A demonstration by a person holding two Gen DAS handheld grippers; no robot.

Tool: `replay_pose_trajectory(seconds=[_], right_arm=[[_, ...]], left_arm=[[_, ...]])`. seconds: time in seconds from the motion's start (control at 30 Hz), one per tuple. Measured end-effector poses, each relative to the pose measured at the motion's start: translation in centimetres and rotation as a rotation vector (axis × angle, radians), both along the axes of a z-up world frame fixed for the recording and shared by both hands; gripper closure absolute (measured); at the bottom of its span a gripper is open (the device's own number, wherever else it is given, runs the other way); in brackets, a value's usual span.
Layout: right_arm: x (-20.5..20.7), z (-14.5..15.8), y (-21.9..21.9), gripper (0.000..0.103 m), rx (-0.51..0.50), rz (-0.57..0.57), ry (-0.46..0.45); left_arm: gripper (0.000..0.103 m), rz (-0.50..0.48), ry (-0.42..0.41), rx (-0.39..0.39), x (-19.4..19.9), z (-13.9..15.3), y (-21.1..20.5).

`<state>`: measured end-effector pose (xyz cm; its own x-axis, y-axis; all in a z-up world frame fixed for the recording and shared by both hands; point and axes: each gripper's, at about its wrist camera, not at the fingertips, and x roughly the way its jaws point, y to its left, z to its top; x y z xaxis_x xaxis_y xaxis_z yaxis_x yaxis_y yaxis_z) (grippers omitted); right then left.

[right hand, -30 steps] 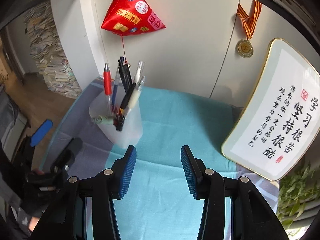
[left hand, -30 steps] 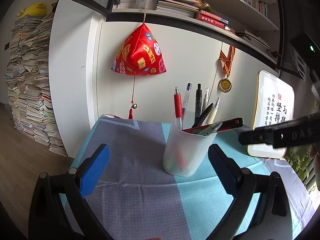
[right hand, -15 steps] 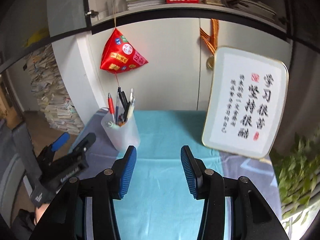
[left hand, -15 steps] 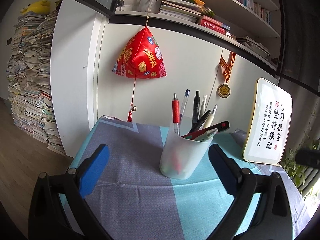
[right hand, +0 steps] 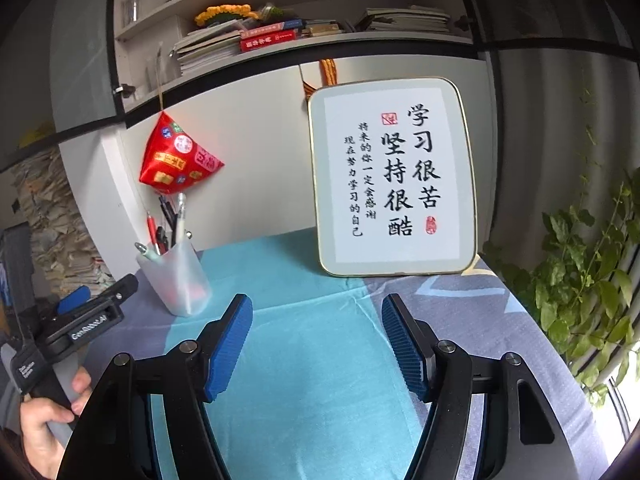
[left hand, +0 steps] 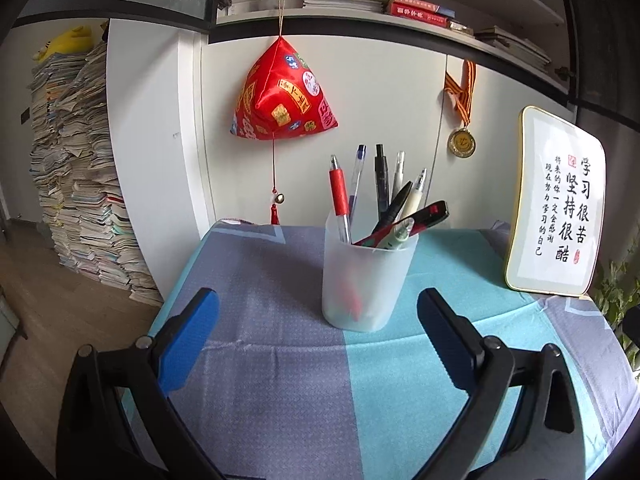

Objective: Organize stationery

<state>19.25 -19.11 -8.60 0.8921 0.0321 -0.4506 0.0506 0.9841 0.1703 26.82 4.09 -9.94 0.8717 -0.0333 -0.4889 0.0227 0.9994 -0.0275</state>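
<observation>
the right tool has pulled back from the pen cup and faces the framed calligraphy, jaws wide and empty. the left tool, also wide, fronts the cup near the worktop's back-left corner; sorting looks finished.

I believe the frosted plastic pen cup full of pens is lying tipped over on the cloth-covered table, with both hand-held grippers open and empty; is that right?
Not quite: the frosted plastic pen cup stands upright on the cloth-covered table, as the left wrist view shows. The rest holds: the left hand-held gripper and the right hand-held gripper are both open and empty.
</observation>
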Motion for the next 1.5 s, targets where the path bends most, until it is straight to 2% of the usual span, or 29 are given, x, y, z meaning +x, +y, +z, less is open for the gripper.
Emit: replay_pose_trajectory(seconds=[0.07,0.13,0.27,0.43,0.53,0.73,0.87,1.0,1.13,1.37,1.5], right_arm=[[-0.2,0.1,0.9,0.026,-0.079,0.006,-0.007],[-0.2,0.0,1.6,0.025,-0.134,0.027,-0.007],[-0.2,0.3,1.7,0.025,-0.122,0.039,-0.005],[-0.7,1.4,2.0,0.025,-0.148,0.042,-0.027],[-1.1,2.1,2.2,0.018,-0.151,0.050,-0.047],[-1.2,2.3,2.3,0.017,-0.146,0.059,-0.058],[-1.2,2.2,2.5,0.017,-0.169,0.045,-0.057],[-1.1,2.0,2.4,0.017,-0.168,0.033,-0.064],[-1.3,2.1,2.6,0.017,-0.176,0.033,-0.075],[-2.9,3.5,2.5,0.017,-0.162,0.032,-0.133],[-3.5,4.3,2.2,0.017,-0.151,0.029,-0.146]], left_arm=[[0.004,0.005,-0.007,0.009,-0.4,0.2,-0.3],[0.004,0.013,-0.018,0.010,-1.0,0.4,-0.7],[0.004,0.008,0.005,-0.014,-1.4,0.2,-1.4],[0.004,0.005,0.026,0.007,-2.0,0.1,-2.6],[0.004,0.011,0.043,0.032,-2.2,0.0,-3.3],[0.004,0.010,-0.004,0.085,-3.1,-0.1,-4.5],[0.004,-0.026,0.006,0.038,-3.0,-0.1,-4.2],[0.004,-0.020,0.025,0.005,-2.8,0.0,-3.9],[0.004,-0.001,-0.021,0.026,-3.3,0.4,-4.1],[0.001,0.009,-0.176,0.067,-5.6,2.1,-4.4],[0.001,0.029,-0.182,0.093,-6.3,3.4,-4.6]])
